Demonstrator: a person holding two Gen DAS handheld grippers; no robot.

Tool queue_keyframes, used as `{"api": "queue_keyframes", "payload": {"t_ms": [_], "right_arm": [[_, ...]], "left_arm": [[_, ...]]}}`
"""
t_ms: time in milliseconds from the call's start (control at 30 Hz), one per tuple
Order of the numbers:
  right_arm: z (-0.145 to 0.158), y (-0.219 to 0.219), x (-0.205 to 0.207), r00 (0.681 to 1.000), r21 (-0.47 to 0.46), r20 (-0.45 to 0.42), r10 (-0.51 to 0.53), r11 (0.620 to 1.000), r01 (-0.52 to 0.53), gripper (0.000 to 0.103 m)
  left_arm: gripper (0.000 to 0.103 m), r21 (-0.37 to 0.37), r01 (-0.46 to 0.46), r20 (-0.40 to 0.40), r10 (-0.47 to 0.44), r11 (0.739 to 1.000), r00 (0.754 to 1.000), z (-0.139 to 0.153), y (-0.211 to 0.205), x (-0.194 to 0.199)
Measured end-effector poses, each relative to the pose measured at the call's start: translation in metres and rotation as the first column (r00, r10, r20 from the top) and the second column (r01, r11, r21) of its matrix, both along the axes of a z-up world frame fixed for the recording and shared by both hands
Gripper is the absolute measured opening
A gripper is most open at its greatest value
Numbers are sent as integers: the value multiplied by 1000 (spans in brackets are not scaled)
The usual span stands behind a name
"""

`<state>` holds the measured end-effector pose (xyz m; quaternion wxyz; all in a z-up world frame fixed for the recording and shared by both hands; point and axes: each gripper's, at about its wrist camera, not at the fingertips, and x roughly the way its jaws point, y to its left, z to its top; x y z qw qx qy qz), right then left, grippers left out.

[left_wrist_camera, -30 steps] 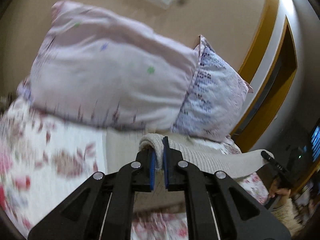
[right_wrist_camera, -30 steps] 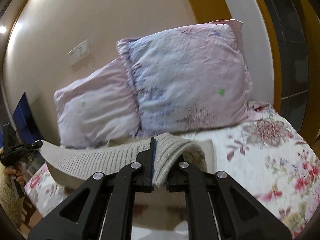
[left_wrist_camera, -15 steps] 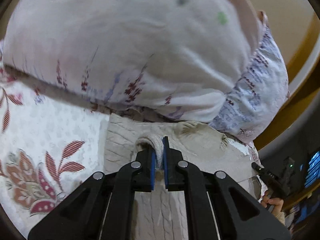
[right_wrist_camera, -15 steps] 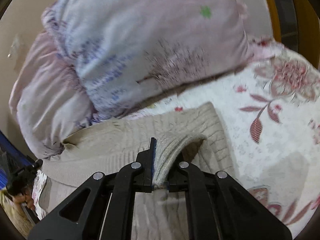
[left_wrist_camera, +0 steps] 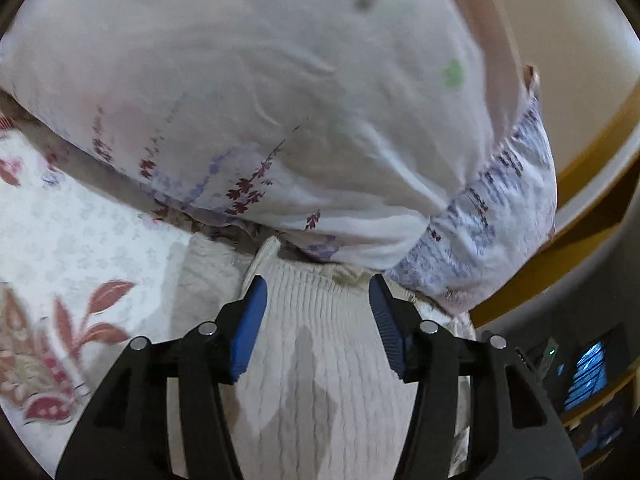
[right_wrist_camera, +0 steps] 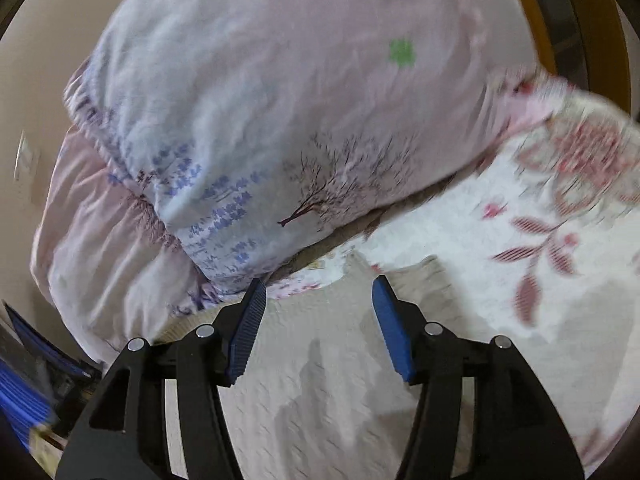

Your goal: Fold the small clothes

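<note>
Floral bedspread (left_wrist_camera: 80, 240) carries everything, with two pillows propped at the head edge against a beige wall (left_wrist_camera: 560, 40); near pillow (left_wrist_camera: 260, 100) fills the left wrist view, second pillow (right_wrist_camera: 280, 120) fills the right one; cream knit garment (left_wrist_camera: 320, 340) lies flat on the bed with its far edge tucked just under the pillows' lower edge, likely laid there because that is the free stretch of bed for folding; left gripper (left_wrist_camera: 316, 300) jaws opening, blue pads apart, knit lying below and between them with nothing pressing on it; right gripper (right_wrist_camera: 318, 300) same, jaws opening over the garment's far right corner, fabric unpinched; both point down at the far edge, one per side, which reads as a fold edge set down and let go together so it lands square; a ridge of cloth stands up by the left pad, so that side may need smoothing.
</note>
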<state>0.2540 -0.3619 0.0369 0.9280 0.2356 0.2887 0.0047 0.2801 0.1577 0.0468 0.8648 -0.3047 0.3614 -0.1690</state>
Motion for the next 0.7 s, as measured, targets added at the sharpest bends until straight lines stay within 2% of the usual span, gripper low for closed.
{"api": "queue_keyframes", "payload": {"t_ms": [67,100,167,267,367,433,467,533,600,700], "right_arm": [[2,-6,-9,1000,-57,-16,-7,998,6,52],[0,-10,-18,999,-83,-36,-8,997,5,46],[-5,-16,-28,997,-101,-73,-4,995,-4,39],[-17,-20,-42,993,-113,-117,13,993,-27,35],[-26,-15,-49,988,-124,-148,43,990,-61,29],[-34,-8,-49,983,-158,-175,55,984,-83,11],[-36,-5,-49,983,-174,-176,51,981,-82,11],[-32,-2,-55,988,-178,-149,42,982,-69,9],[-24,-2,-65,993,-174,-112,31,983,-51,9],[-17,-1,-81,996,-191,-90,16,981,-33,8]], "left_arm": [[53,37,4,4,-5,999,1000,2,3,-12],[51,65,6,2,-6,998,1000,1,5,-19],[51,100,8,-9,-8,995,1000,-1,7,-29],[51,135,11,-35,-6,991,999,-7,9,-42],[46,146,26,-56,-18,989,998,-14,7,-54],[37,162,42,-62,-32,986,998,-19,5,-60],[32,180,53,-67,-41,982,997,-21,1,-61],[15,207,58,-78,-43,977,996,-25,-2,-63],[9,217,72,-81,-56,973,995,-28,-4,-66],[5,238,81,-79,-63,968,995,-27,-4,-68]]}}
